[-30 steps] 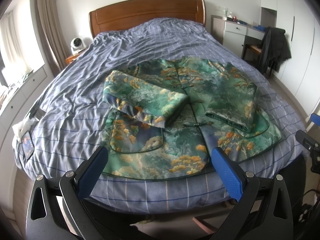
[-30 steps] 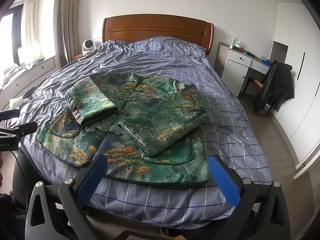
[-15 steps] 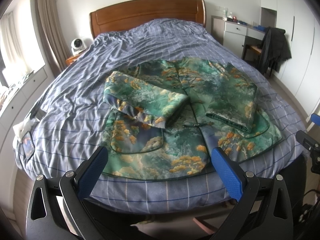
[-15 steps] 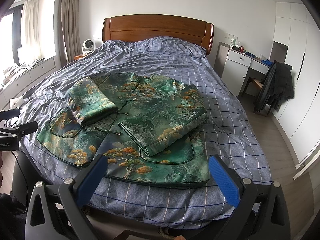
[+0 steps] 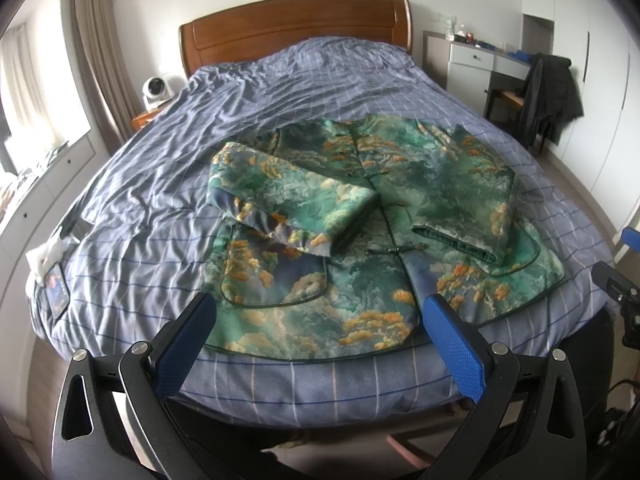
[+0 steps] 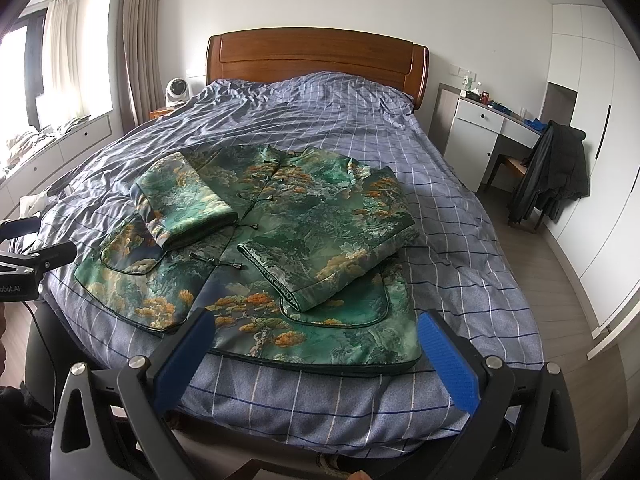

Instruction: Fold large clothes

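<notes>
A green jacket (image 5: pixel 368 240) (image 6: pixel 288 248) with orange and blue landscape print lies flat near the foot of the bed, front side up, both sleeves folded in across its chest. My left gripper (image 5: pixel 320 312) hovers open above the foot edge, in front of the jacket's hem and off the cloth. My right gripper (image 6: pixel 316 328) is open too, held just short of the hem on the jacket's right half. Neither holds anything. The right gripper's body (image 5: pixel 616 284) shows at the left wrist view's right edge, and the left gripper's body (image 6: pixel 32 260) shows at the right wrist view's left edge.
The bed (image 5: pixel 160 208) (image 6: pixel 460 240) has a wrinkled blue checked cover and a wooden headboard (image 5: pixel 296 28). A phone (image 5: pixel 56 292) and white tissue lie at its left corner. A white desk (image 6: pixel 492 128) and a chair with a dark coat (image 6: pixel 556 172) stand to the right.
</notes>
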`<state>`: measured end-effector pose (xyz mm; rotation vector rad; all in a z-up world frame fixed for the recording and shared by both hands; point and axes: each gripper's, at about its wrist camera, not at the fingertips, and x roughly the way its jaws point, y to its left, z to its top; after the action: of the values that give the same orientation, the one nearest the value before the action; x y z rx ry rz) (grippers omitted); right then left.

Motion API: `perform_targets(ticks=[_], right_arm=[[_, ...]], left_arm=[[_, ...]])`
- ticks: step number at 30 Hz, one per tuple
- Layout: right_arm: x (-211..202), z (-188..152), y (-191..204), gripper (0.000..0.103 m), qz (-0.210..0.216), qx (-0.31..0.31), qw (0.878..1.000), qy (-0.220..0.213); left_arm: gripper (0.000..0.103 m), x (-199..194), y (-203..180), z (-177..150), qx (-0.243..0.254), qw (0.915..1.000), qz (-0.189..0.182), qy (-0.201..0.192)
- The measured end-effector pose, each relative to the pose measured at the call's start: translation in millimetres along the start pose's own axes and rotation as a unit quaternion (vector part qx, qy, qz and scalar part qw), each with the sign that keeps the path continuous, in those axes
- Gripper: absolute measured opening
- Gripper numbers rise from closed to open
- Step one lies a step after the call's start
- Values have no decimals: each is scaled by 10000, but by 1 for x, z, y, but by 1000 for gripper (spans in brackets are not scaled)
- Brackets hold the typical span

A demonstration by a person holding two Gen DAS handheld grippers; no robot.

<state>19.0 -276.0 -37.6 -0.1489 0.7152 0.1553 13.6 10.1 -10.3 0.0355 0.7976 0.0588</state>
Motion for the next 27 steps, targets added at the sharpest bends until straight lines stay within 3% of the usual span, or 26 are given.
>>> perform_targets(ticks=[19,27], right_arm=[[6,-3,3,103,21,-66,10000,-15],[7,3,-4,103,248,-13,9997,-36]], left_arm=[[103,3,7,1,-82,9999,69,-27],[103,3,16,7,-185,9995,251,-107]])
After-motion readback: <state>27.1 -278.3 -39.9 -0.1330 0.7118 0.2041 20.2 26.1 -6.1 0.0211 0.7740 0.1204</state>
